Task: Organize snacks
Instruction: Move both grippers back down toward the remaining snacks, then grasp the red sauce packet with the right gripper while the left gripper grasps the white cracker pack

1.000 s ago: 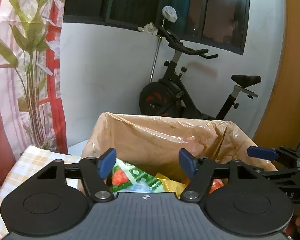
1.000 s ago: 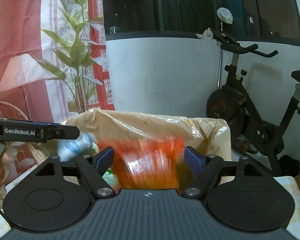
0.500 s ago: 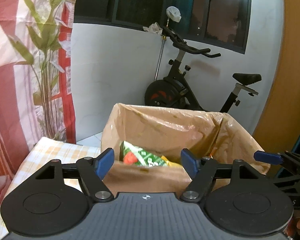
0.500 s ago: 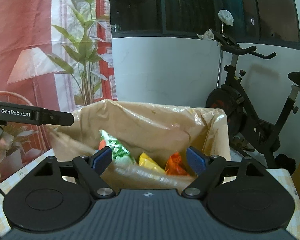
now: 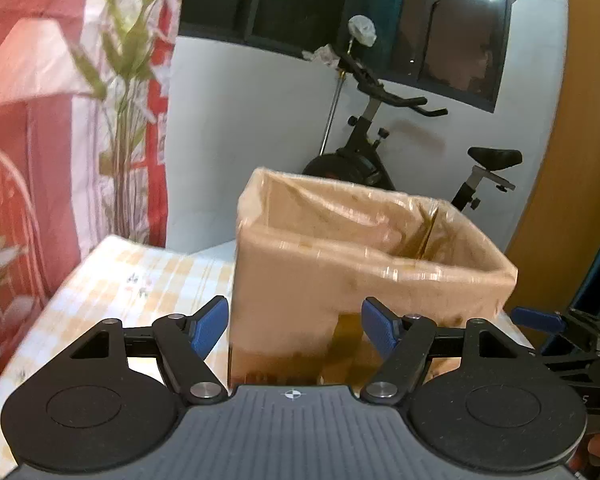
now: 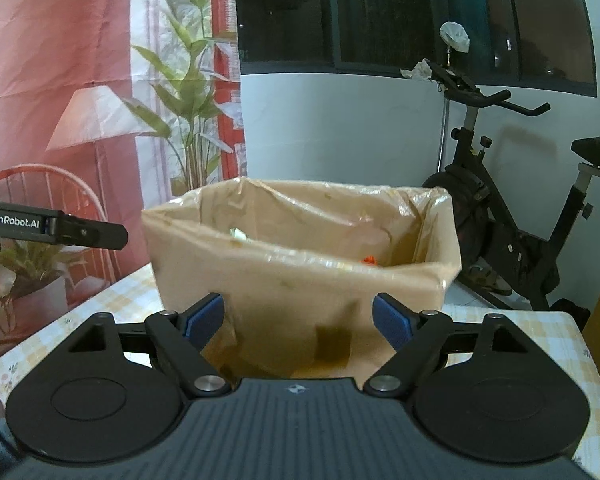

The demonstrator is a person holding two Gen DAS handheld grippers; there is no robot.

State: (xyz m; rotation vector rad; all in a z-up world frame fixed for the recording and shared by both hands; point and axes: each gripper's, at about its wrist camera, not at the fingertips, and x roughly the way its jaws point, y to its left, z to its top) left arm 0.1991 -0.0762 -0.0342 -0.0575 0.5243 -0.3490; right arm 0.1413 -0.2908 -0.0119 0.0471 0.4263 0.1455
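Observation:
A tall cardboard box (image 5: 320,280) lined with clear plastic stands on the checked tablecloth; it also shows in the right wrist view (image 6: 300,280). Snack packets lie inside it: only an orange tip (image 6: 369,259) and a pale green tip (image 6: 238,234) show over the rim. My left gripper (image 5: 296,326) is open and empty, just in front of the box's near wall. My right gripper (image 6: 298,318) is open and empty, also in front of the box. The right gripper's blue fingertip (image 5: 536,319) shows at the right of the left wrist view. The left gripper's arm (image 6: 52,228) shows at the left of the right wrist view.
The table with a yellow checked cloth (image 5: 140,280) ends just behind the box. A black exercise bike (image 6: 512,220) stands by the white wall behind. A printed red curtain (image 6: 80,80) hangs at the left. A wooden panel (image 5: 572,160) is at the right.
The orange packet that was between my right fingers now lies in the box. Both grippers have drawn back and down, so the box's outer wall fills the view and hides most snacks.

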